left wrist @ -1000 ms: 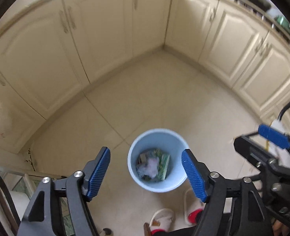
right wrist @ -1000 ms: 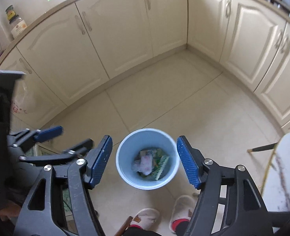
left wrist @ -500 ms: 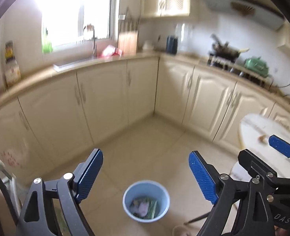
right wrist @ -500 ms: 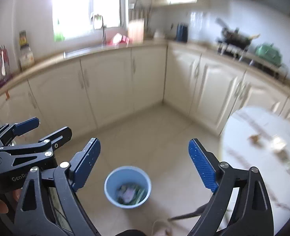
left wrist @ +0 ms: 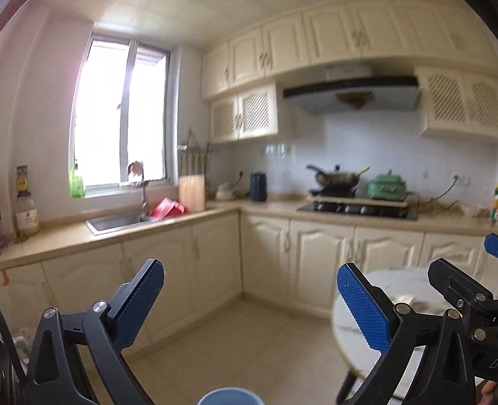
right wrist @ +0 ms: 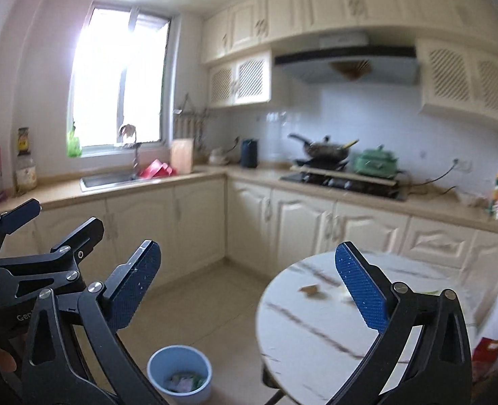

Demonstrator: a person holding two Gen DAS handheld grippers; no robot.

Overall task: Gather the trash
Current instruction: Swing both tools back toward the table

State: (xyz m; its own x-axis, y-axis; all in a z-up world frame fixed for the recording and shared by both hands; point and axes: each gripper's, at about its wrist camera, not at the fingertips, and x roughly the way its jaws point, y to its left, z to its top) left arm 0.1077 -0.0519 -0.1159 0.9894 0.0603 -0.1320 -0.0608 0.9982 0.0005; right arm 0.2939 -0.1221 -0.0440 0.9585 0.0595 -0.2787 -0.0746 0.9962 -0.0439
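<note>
The left gripper [left wrist: 250, 302] is held level, pointing across the kitchen, with its blue-padded fingers [left wrist: 362, 307] spread wide and nothing between them. The right gripper [right wrist: 249, 287] is held at about the same height just to its right, also level, its blue fingers [right wrist: 360, 288] equally wide apart and bare. From the right wrist view the left gripper shows as black linkage at the lower left, and from the left wrist view the right gripper's frame fills the lower right corner. Below and between them stands a light blue bin [right wrist: 179, 373] on the tiled floor [right wrist: 215, 297], with crumpled paper and green wrappers [right wrist: 184, 383] inside it. Just beside the bin to the right is a round white marbled table [right wrist: 303, 330], and on its top lie a small brown scrap [right wrist: 311, 292] and a pale scrap, blurred, near the right gripper's right finger. Beyond, cream cabinets [right wrist: 198, 219] line the corner, with a sink [right wrist: 105, 179] under the window and a stove [right wrist: 343, 179] carrying a pan.
</note>
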